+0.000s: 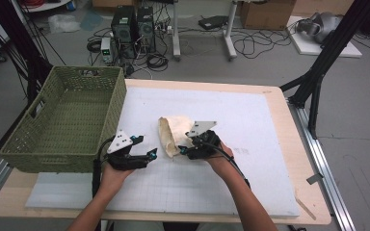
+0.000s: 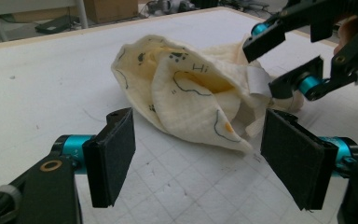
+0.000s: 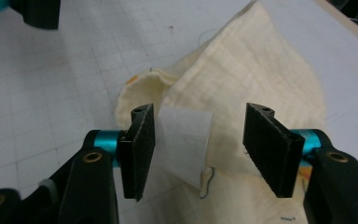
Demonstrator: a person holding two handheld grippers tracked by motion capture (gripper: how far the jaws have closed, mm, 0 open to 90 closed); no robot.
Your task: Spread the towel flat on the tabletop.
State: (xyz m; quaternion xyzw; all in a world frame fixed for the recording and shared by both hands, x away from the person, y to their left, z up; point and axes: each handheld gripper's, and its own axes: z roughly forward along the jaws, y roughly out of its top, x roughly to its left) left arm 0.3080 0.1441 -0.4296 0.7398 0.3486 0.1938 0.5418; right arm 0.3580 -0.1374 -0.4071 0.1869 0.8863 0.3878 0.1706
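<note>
Cluttered floor with cables seen beyond table [image 1: 289,159]; white gridded mat [image 1: 250,125] spread under work. Cream cloth [image 1: 172,132] found crumpled just ahead of left gripper [image 2: 200,154], whose jaws are held wide, nothing gripped. Right gripper [image 3: 198,149] set half open around white label [image 3: 184,140] at cloth edge; pads not yet pressed on it. Cloth judged light, soft, limp, likely to sag when lifted. Hold best taken at label or hem. Green basket [image 1: 62,120] stood left of left gripper.

The cream cloth [image 3: 242,88] runs off the bottom edge; its small printed marks [image 2: 177,57] are too tiny to read
</note>
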